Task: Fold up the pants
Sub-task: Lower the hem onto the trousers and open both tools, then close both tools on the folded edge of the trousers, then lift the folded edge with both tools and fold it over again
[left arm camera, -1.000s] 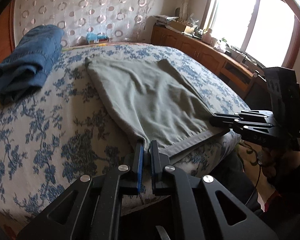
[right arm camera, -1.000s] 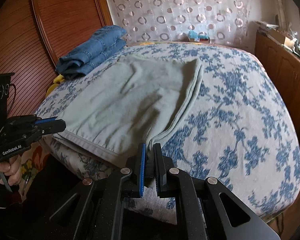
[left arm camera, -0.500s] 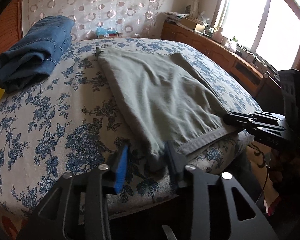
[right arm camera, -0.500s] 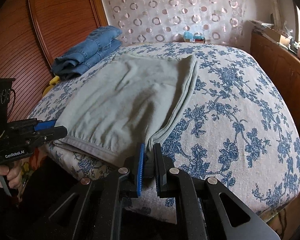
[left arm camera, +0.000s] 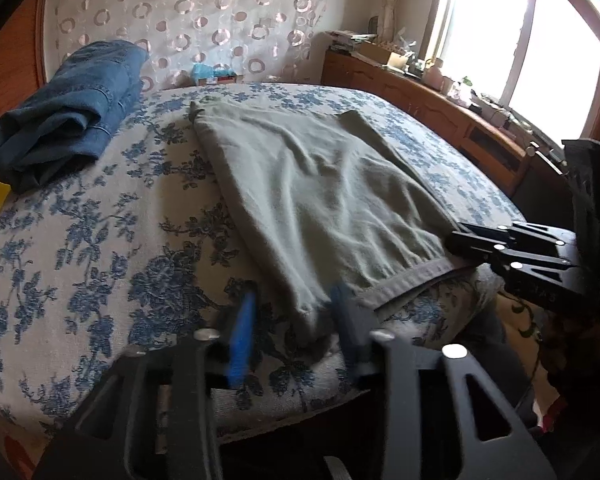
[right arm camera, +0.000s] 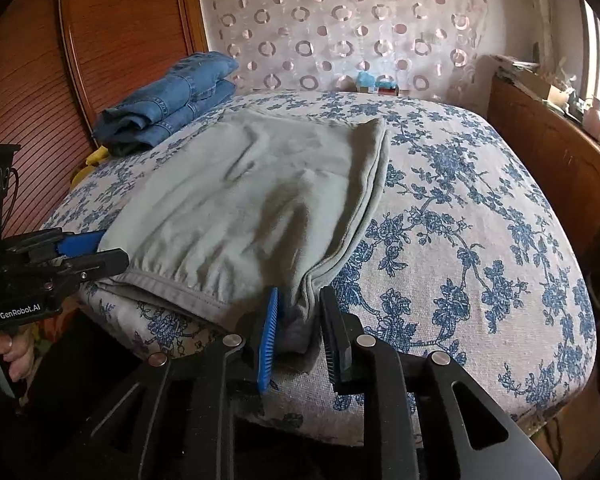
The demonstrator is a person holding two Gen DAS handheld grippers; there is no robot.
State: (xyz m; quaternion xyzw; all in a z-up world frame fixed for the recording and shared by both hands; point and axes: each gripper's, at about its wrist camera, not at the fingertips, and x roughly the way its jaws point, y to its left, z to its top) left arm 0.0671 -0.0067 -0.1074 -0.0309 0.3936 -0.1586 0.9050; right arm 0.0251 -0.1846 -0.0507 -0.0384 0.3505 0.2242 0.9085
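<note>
Left gripper (left arm camera: 294,320): jaws apart, just been closing; a waistband corner of the grey-green pants (left arm camera: 320,196) lies between the pads, unclamped. Right gripper (right arm camera: 300,328): jaws apart, just been opening around the opposite corner. The pants extend forward across the floral bedspread (right arm camera: 480,240).

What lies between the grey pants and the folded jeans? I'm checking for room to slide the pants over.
Only bare floral bedspread lies between grey pants and folded jeans, in both wrist views.

The pants (left arm camera: 320,200) lie flat on the bed (left arm camera: 100,248), waistband at its near edge. Folded jeans (left arm camera: 64,120) sit behind them to the left, by the headboard (right arm camera: 112,40).
</note>
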